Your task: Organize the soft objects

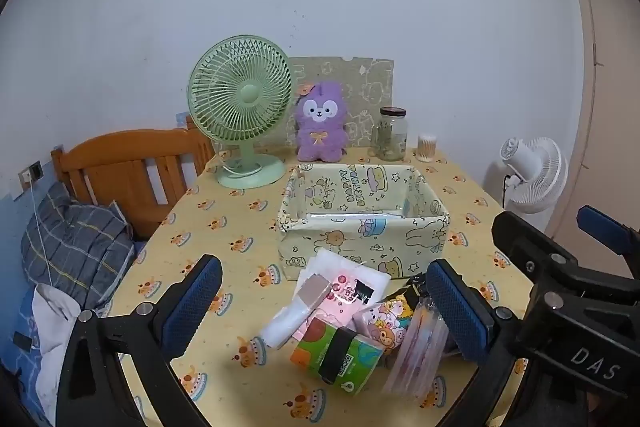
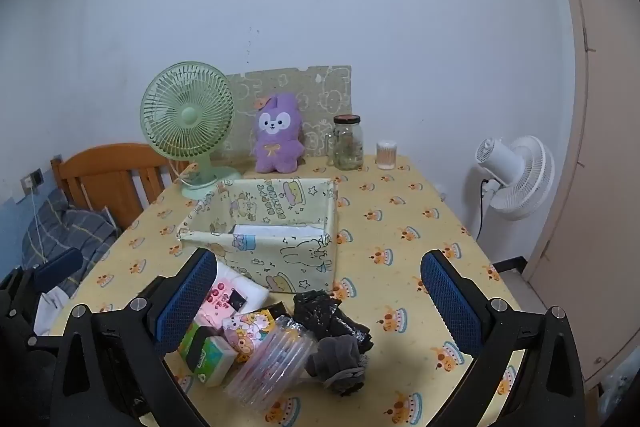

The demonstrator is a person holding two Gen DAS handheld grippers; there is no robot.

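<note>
Everything is placed from the open, cartoon-printed pale yellow fabric box [image 1: 362, 223], which stands mid-worktop [image 1: 224, 227] on a yellow cloth. To its left rear is a green desk fan [image 1: 242, 107]; behind it a purple plush rabbit [image 1: 320, 123] sits upright; to its right rear is a lidded glass jar [image 1: 390, 133]. Just in front of the box lies the pile of soft things: a white-and-pink tissue pack [image 1: 340, 291], a green tissue pack [image 1: 336, 355], a clear ribbed plastic pouch [image 2: 272, 363], crumpled black bags [image 2: 328, 315] and a grey sock bundle [image 2: 340, 363]. The left hand-held gripper [image 1: 324, 303] and right hand-held gripper [image 2: 320, 303] hang over the pile, jaws wide apart, gripping nothing.
</note>
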